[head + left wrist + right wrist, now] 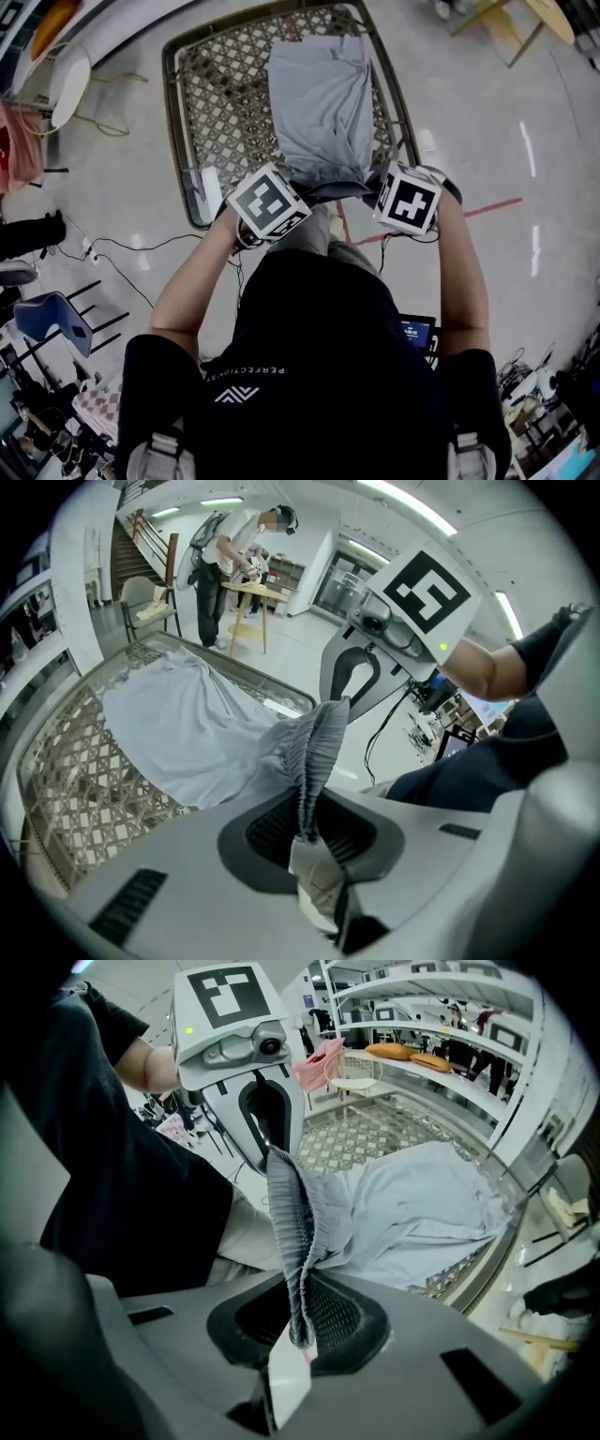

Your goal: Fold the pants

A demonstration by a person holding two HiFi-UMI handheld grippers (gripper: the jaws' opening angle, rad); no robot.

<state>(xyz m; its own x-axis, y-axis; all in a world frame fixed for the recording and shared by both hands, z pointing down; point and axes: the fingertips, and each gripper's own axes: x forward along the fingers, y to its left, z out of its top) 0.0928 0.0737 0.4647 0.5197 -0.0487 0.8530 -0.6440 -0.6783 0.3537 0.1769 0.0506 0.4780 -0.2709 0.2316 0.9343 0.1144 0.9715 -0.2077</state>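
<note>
Grey pants (pixel 319 108) lie lengthwise on a metal mesh table (pixel 220 112), legs pointing away and the waistband at the near edge. My left gripper (pixel 305 832) is shut on the ribbed elastic waistband (pixel 314 752), with a white label tucked in the jaws. My right gripper (pixel 298 1321) is shut on the waistband (pixel 286 1232) at its other end, also with a white tag there. In the head view the left gripper (pixel 269 202) and the right gripper (pixel 408 199) show only their marker cubes, holding the waistband lifted off the near edge of the table.
The mesh table's frame (pixel 178 141) is ringed by bare floor with red tape (pixel 487 208). Cables (pixel 112 248) and a blue chair (pixel 47 319) lie to the left. A person (pixel 225 560) stands at a wooden table far off. Shelves (pixel 441 1044) rise behind the table.
</note>
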